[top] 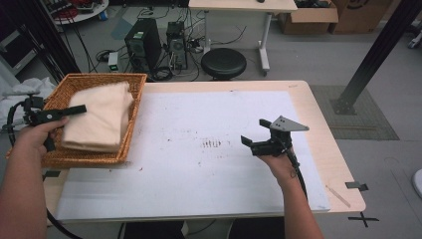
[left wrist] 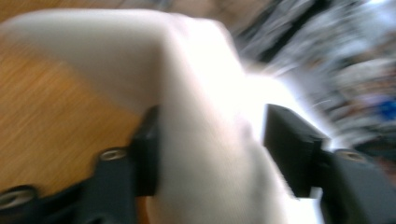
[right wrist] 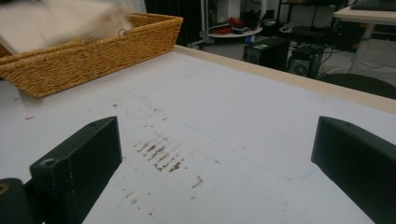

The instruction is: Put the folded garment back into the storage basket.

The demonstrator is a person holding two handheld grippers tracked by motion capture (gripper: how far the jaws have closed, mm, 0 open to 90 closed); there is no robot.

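Observation:
A folded cream cloth (top: 99, 119) lies in a wicker basket (top: 134, 99) at the table's left end. My left gripper (top: 69, 115) reaches over the cloth's near left edge. In the left gripper view the cloth (left wrist: 196, 84) runs between the jaws; the left pad lies against it and the right pad stands a little apart, so the left gripper (left wrist: 210, 140) is open around it. My right gripper (top: 255, 132) hovers open over the white mat (top: 199, 169), right of centre, with nothing between its jaws (right wrist: 215, 140). The basket (right wrist: 93, 51) and the blurred cloth (right wrist: 56, 18) lie far to its left.
Brown stains (top: 211, 144) mark the mat's middle. Bare wood edges the table on the right (top: 328, 149). On the floor behind stand computer towers (top: 144, 47), a black stool (top: 224, 62) and a white table leg (top: 263, 40). A black post (top: 373, 55) rises at the right.

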